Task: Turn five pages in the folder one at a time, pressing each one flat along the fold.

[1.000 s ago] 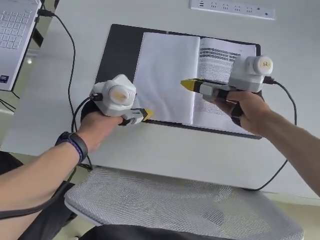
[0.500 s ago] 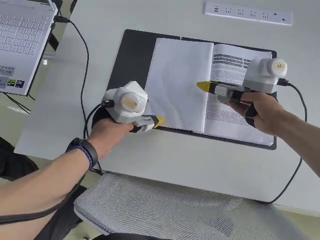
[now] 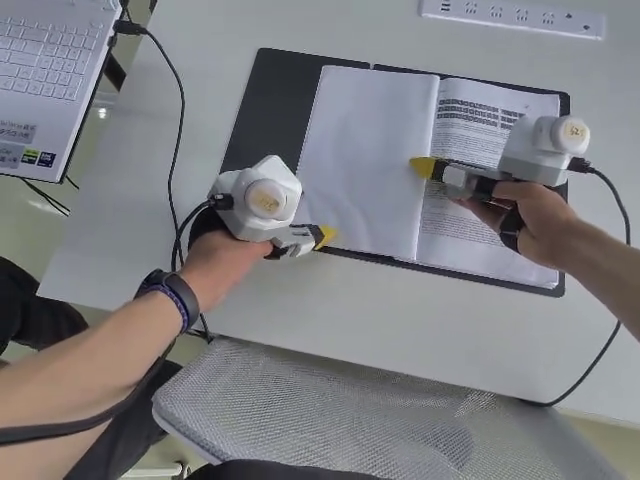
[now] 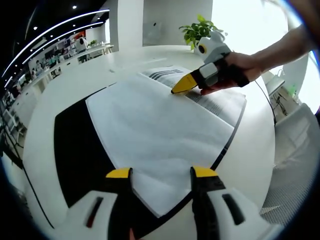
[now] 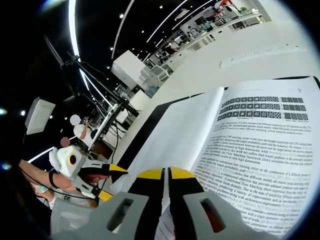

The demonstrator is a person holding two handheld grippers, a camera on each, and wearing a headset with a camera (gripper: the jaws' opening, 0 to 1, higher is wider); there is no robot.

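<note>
the black folder [image 3: 262,110] lies open on the white table [image 3: 330,310], a blank page [image 3: 365,150] spread over its left half and a printed page [image 3: 497,112] on its right. the right tool [image 3: 422,166] points its yellow tips at the fold between the two pages, its jaws drawn almost together with only a thin slit between them and nothing held; whether the tips press the paper i cannot tell. the left tool [image 3: 322,237] sits at the near corner of the blank page, its jaws well apart and holding nothing, the corner lying between them in the left gripper view. a laptop [image 3: 45,70] stands at the table's far left, a power strip [image 3: 510,18] beyond the folder, a mesh chair [image 3: 330,410] nearest the person.
</note>
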